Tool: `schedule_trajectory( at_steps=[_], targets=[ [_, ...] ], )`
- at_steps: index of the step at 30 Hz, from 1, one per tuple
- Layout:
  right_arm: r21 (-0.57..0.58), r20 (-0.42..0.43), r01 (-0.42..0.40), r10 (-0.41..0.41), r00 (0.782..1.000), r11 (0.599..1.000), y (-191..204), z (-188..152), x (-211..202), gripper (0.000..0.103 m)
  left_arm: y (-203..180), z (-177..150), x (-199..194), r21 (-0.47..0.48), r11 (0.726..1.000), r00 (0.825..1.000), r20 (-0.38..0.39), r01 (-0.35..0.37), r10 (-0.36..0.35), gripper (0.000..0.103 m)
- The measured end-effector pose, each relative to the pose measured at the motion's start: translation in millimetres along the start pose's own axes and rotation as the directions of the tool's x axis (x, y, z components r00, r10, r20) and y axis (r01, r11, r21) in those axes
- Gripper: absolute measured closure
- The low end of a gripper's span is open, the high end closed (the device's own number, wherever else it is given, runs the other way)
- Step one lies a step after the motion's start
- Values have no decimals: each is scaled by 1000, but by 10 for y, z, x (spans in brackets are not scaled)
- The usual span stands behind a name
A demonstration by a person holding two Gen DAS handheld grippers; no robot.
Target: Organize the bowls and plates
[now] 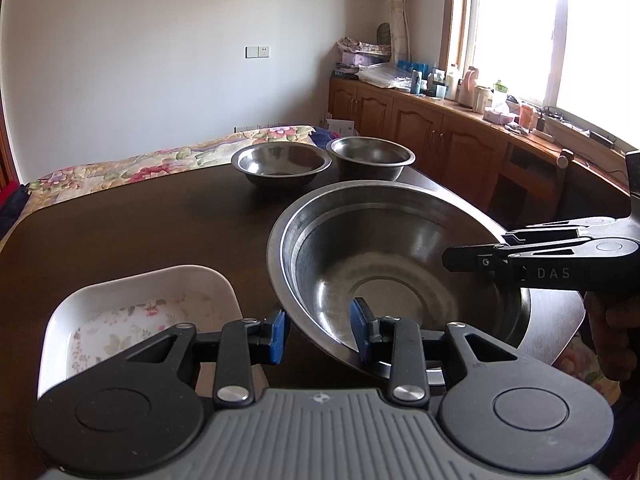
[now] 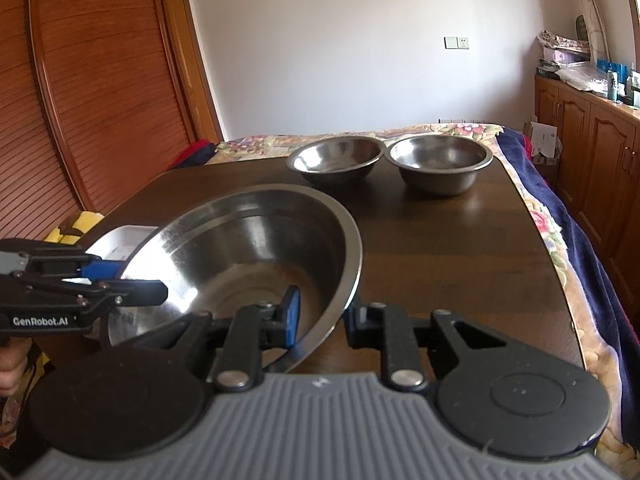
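Left gripper (image 1: 320, 334) and right gripper (image 2: 320, 320), jaws wide, straddle the big bowl's (image 1: 384, 264) rim; bare counter (image 1: 140, 232) at ten o'clock.

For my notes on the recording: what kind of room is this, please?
Probably a bedroom at home: a bed with a floral blanket beside the dark table, wooden cabinets under a window.

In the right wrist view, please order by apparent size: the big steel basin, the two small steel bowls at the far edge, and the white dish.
1. Big steel basin, though nearest the camera.
2. Two small steel bowls: look alike, unranked.
3. White dish: mostly hidden, unsure.
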State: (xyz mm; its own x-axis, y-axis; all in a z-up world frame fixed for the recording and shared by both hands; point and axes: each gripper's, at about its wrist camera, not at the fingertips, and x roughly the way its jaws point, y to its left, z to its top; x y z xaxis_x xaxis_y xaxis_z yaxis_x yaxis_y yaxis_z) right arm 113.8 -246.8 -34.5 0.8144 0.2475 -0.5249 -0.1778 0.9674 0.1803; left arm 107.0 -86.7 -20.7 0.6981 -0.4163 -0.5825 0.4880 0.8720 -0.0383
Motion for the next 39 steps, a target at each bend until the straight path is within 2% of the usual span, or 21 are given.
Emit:
schedule_trajectory(
  at_steps=[22, 26, 28, 30, 39],
  targets=[
    [5, -12, -12, 12, 1000, 1000, 19, -61, 70, 77, 17, -63, 24, -7, 1000, 1000, -10, -2, 2, 40],
    [-7, 5, -1, 1, 1000, 1000, 10, -43, 34, 63, 21, -70, 16, 5, 1000, 1000, -10, -7, 7, 34],
    [-4, 14, -1, 1, 1000, 1000, -23, -2, 0, 52, 28, -63, 2, 6, 1000, 1000, -6, -11, 11, 28],
    [-10, 26, 8, -8, 1000, 1000, -63, 48, -43, 50, 43, -42, -17, 5, 1000, 1000, 5, -14, 14, 19],
    [-38, 71, 42, -39, 997, 998, -230, 345, -102, 50, 167, 182, -76, 0, 999, 998, 47, -41, 41, 18]
  ],
)
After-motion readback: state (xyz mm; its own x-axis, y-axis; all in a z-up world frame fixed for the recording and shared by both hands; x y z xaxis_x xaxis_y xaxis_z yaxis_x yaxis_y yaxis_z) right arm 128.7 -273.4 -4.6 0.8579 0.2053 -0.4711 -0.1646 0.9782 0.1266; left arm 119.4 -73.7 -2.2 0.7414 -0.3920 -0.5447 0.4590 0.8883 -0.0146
